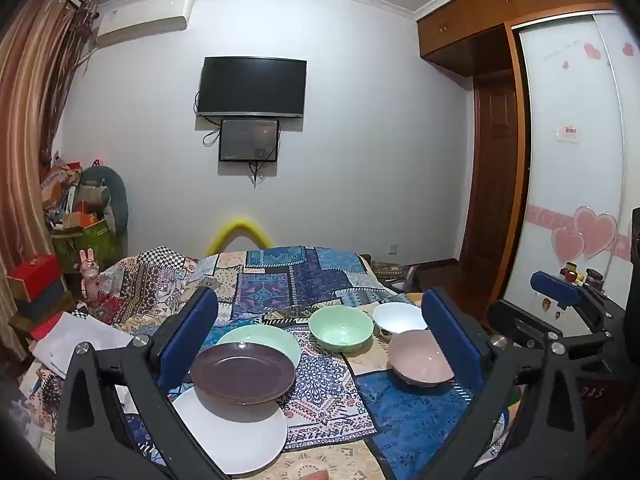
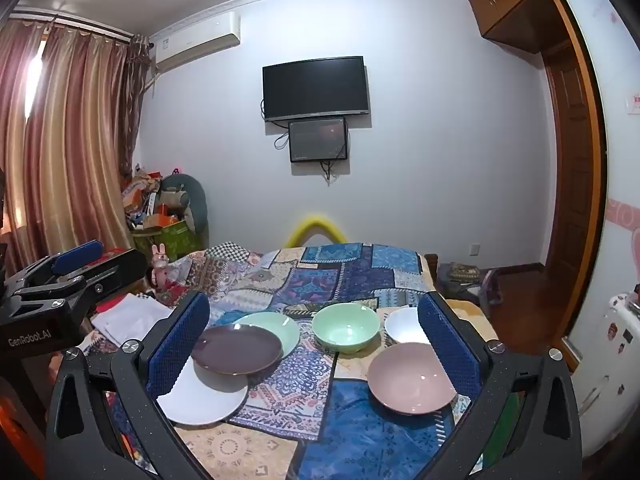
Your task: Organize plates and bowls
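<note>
left wrist view: left gripper [image 1: 320, 344] spread wide, empty – right gripper [image 2: 316, 344] likewise. nearest lies a flat white plate [image 1: 236, 436], a dark brown plate [image 1: 243, 372] overlapping it, then a pale green plate [image 1: 276, 340]; pink bowl [image 1: 420, 356], green bowl [image 1: 341, 327], white bowl [image 1: 398, 316] beyond on the patchwork cloth [image 1: 328, 400].

Brown plate [image 2: 237, 350], mint plate [image 2: 280, 326], white plate [image 2: 200, 400] and pink bowl [image 2: 412, 378] on blue patchwork-patterned cloth [image 2: 360, 432].

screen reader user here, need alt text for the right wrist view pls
Between the open right gripper, a patchwork cloth holds three overlapping plates at left, brown plate over green plate and white plate, with a green bowl, white bowl and pink bowl at right.
</note>
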Motion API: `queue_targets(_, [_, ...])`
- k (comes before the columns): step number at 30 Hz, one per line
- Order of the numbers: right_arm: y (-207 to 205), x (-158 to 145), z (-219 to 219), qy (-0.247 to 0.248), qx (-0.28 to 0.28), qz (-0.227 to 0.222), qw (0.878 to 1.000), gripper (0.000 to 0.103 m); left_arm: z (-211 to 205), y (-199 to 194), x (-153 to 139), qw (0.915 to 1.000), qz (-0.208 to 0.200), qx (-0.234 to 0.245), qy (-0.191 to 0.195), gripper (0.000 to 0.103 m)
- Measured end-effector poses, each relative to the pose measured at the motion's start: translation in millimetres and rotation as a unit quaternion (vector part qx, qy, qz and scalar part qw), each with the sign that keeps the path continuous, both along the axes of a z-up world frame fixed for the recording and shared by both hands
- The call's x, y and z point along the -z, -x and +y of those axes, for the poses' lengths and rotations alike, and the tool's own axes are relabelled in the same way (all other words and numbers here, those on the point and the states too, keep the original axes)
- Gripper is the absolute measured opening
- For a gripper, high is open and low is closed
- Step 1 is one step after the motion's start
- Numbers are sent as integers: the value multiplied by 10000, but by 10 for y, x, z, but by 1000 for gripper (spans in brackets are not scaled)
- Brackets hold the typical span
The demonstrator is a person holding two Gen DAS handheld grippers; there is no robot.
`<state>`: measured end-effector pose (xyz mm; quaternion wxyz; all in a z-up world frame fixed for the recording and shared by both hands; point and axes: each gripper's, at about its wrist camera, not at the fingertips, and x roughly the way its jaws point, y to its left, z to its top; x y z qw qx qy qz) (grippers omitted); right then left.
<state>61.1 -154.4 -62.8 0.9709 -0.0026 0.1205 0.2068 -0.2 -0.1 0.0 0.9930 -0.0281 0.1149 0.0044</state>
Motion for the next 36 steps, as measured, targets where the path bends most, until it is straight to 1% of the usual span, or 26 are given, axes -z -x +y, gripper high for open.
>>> queue_targets(4, [-1, 9, -1, 2, 0, 27, 10000, 103, 11, -25, 1, 10000, 38, -28, 61, 103])
queue_targets(5, [-3, 12, -3, -9, 2, 28, 10000, 103, 33, -46, 4, 9999, 50, 30, 88, 103])
queue_targets(8, [0, -50, 7, -31, -4, 32, 10000, 103, 46, 19, -39, 9999, -62, 48, 99, 103])
queue_targets(11, [6, -32, -47, -73, -5, 43, 10000, 103, 17, 0, -25, 9999, -7, 65, 86, 103])
queue_targets(13, [-4, -41, -60, -87, -3, 54, 9999, 103, 115, 12, 2, 9998, -31, 95, 173, 103])
queue_targets(14, [20, 0, -7, -57, -8, 23, 10000, 103, 122, 13, 3, 9998, -32, 99, 171, 103])
queue_targets(20, [6, -16, -12, -62, -16, 31, 10000, 103, 82, 18, 38, 9999, -49, 88, 89, 103])
queue_targets(36, [2, -32, -2, -61, -19, 14, 10000, 103, 84, -22, 87, 9999, 15, 15, 119, 103])
